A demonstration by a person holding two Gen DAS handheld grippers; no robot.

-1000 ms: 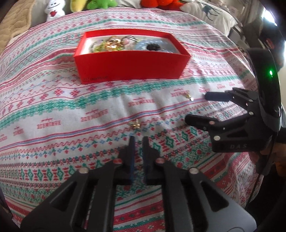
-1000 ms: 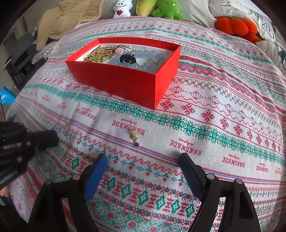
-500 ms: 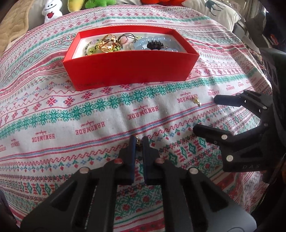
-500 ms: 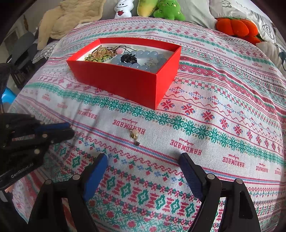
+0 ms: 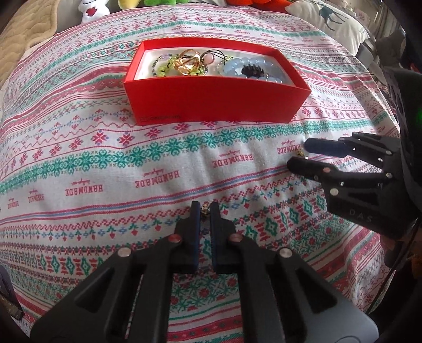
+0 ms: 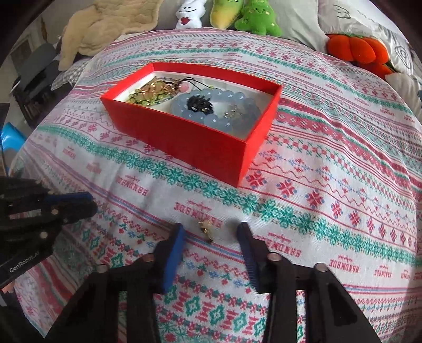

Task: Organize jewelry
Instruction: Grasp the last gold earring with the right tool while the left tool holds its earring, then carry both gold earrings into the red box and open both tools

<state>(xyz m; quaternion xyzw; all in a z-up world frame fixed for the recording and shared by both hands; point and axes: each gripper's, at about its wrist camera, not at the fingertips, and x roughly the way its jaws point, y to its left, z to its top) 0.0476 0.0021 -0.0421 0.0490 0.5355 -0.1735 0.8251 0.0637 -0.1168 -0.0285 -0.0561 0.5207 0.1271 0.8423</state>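
A red box [image 5: 211, 105] [image 6: 195, 142] on the patterned bedspread holds bracelets, blue beads and gold rings. My left gripper [image 5: 205, 208] is nearly shut around a small gold earring [image 5: 204, 208] between its tips, low over the cloth. My right gripper [image 6: 211, 232] is open, its fingers either side of a second small gold earring [image 6: 205, 229] lying on the cloth. In the left wrist view the right gripper [image 5: 298, 155] stands at the right, with that earring [image 5: 300, 152] between its tips.
Plush toys [image 6: 245, 15] and an orange pumpkin cushion [image 6: 353, 50] lie at the bed's far edge. A beige blanket [image 6: 105, 23] lies at the far left. The patterned bedspread [image 5: 105, 158] stretches around the box.
My left gripper moved forward over the small earring, which now sits between its tips. My right gripper moved forward and down until the second earring lies between its open fingers.
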